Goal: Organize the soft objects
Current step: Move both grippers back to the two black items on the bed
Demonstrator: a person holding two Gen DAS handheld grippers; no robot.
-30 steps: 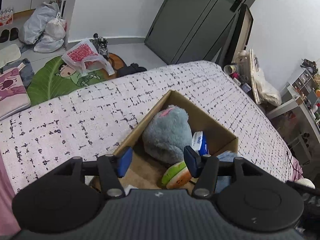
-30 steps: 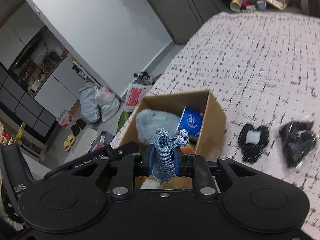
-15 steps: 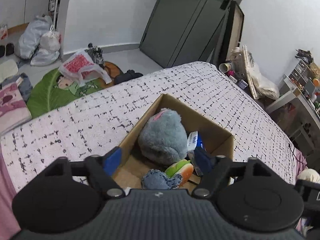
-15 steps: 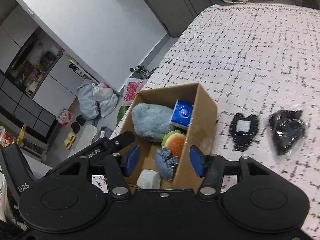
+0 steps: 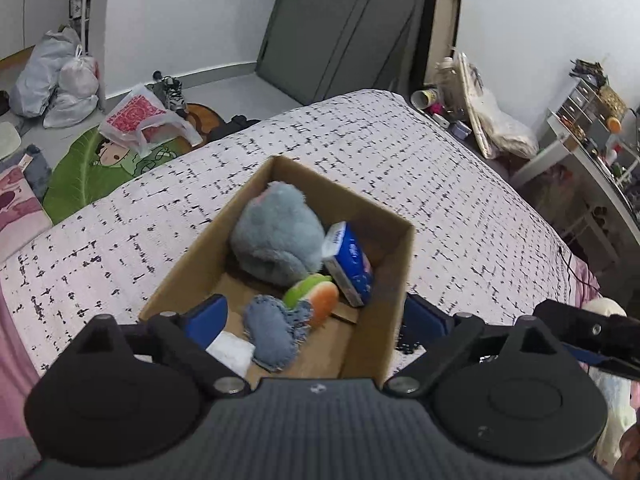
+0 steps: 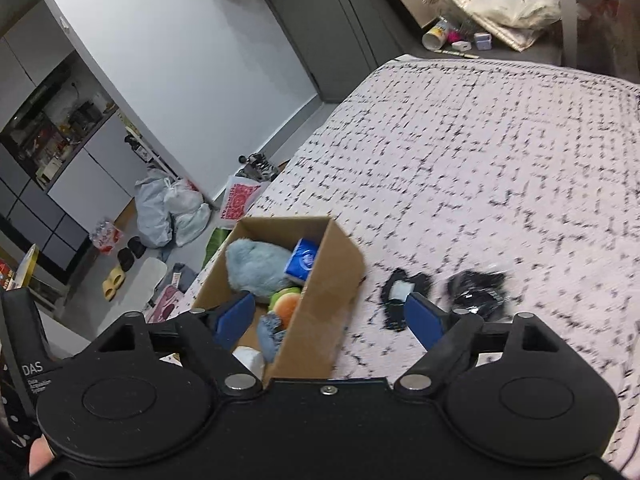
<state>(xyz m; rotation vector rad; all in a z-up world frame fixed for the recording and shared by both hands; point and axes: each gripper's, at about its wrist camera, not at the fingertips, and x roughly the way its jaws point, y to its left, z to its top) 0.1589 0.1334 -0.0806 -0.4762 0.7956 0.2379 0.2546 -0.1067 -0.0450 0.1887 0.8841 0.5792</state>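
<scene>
"DAS" is printed on the black handle (image 6: 34, 370).

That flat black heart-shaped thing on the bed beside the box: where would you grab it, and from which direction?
The black heart-shaped piece lies flat on the bedspread, so I would probably bring the open right gripper straight down from above and pinch one outer lobe or edge, not the pale patch in its middle. Lying so flat, it offers no side to slide under.

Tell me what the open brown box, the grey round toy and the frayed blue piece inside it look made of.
Open brown box: plain matte corrugated cardboard, judging by its raw tan walls and thin cut edges. Grey round toy: fuzzy plush, probably synthetic pile, with a soft blurred outline. Frayed blue piece: looks like denim, woven and fringed at the edges.
</scene>
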